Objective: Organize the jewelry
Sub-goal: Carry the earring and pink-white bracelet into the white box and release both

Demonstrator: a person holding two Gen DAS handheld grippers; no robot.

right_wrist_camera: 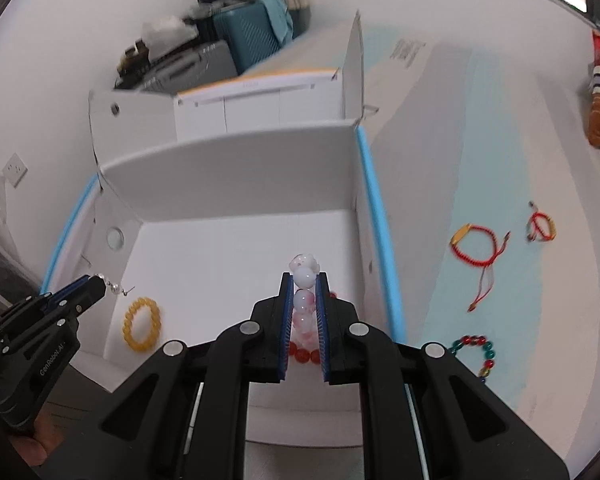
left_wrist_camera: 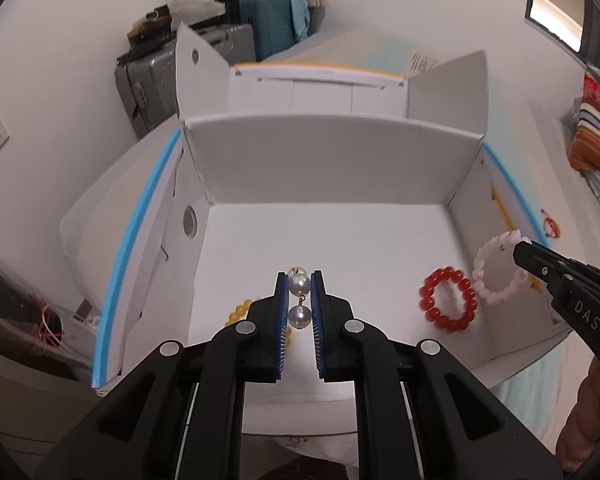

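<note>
My left gripper [left_wrist_camera: 299, 286] is shut on a pearl earring [left_wrist_camera: 299, 300] and holds it over the open white box [left_wrist_camera: 300, 160]; it also shows in the right wrist view [right_wrist_camera: 100, 280]. My right gripper [right_wrist_camera: 304, 280] is shut on a pink bead bracelet [right_wrist_camera: 303, 300] over the box's right side; the bracelet also shows in the left wrist view [left_wrist_camera: 496, 272]. A red bead bracelet [left_wrist_camera: 449, 299] and a yellow bead bracelet [right_wrist_camera: 142, 323] lie on the box floor.
On the light blue cloth right of the box lie a red cord bracelet [right_wrist_camera: 476, 246], a smaller red cord bracelet [right_wrist_camera: 540, 227] and a red-and-green bead bracelet [right_wrist_camera: 476, 354]. Suitcases [left_wrist_camera: 260, 28] stand behind the box. Box flaps stand upright.
</note>
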